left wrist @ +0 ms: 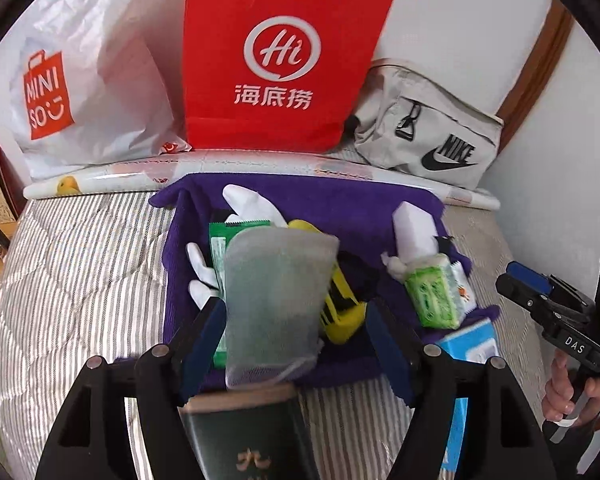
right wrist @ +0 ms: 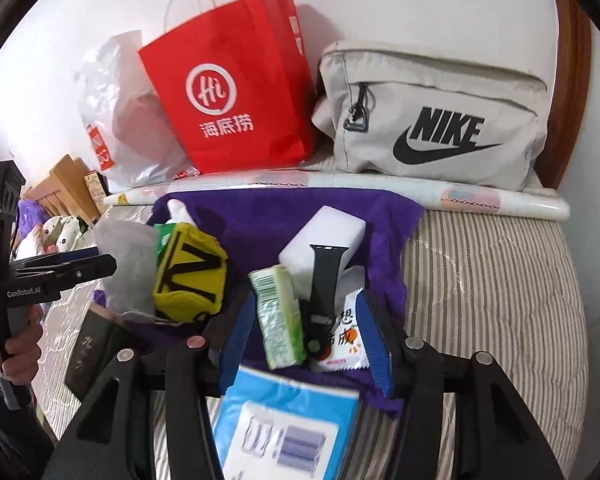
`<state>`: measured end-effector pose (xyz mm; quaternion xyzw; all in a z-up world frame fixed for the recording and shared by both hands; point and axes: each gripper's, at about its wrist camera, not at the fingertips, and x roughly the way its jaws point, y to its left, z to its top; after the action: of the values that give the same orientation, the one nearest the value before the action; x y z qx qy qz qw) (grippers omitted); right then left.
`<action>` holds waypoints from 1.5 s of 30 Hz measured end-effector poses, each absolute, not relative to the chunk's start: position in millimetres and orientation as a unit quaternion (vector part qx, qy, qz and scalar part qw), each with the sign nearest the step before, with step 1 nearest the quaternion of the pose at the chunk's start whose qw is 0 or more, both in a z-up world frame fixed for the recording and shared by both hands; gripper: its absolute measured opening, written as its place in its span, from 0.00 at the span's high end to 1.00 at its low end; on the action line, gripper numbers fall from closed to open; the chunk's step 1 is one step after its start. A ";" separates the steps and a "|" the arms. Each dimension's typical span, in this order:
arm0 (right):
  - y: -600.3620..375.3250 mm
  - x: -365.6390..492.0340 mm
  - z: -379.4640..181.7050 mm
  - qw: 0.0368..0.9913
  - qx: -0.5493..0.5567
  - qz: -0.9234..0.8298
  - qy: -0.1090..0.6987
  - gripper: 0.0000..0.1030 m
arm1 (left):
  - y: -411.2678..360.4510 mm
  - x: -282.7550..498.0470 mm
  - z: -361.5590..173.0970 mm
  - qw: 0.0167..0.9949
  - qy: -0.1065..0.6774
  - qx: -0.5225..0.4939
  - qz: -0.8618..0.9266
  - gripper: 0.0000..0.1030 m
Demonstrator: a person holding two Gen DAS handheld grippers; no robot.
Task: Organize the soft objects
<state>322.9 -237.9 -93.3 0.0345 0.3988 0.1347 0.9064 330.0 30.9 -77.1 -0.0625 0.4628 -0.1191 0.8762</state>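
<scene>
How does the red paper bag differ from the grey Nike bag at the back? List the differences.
The red paper bag stands upright and tall; the grey Nike bag lies low and wide.
The red paper bag is stiff paper with thin looped handles and a white circular logo; the grey Nike bag is soft fabric with a zip and a black logo.
Both sit against the white wall, behind the purple towel.

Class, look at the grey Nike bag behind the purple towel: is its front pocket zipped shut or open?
Shut. On the Nike bag, the zipper pull hangs at the left end of the front pocket's zip line, and no gap shows along that line.
</scene>
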 end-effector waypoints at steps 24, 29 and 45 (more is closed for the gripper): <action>-205.3 148.2 -30.4 0.942 -0.004 0.092 0.323 0.07 | -0.8 148.1 -7.3 0.914 0.398 -0.005 -0.082 0.07; -208.9 110.9 -28.2 0.943 0.019 0.102 0.316 0.02 | -4.1 112.9 -5.0 0.920 0.386 -0.001 -0.069 0.07; -211.0 46.2 -30.6 0.947 0.011 0.081 0.312 0.00 | 0.3 45.3 -1.4 0.938 0.345 -0.027 -0.021 0.07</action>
<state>46.2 -211.0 -30.6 0.0114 0.3119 0.0809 0.9466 45.3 0.3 -1.4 -0.0268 0.3454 -0.0208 0.9378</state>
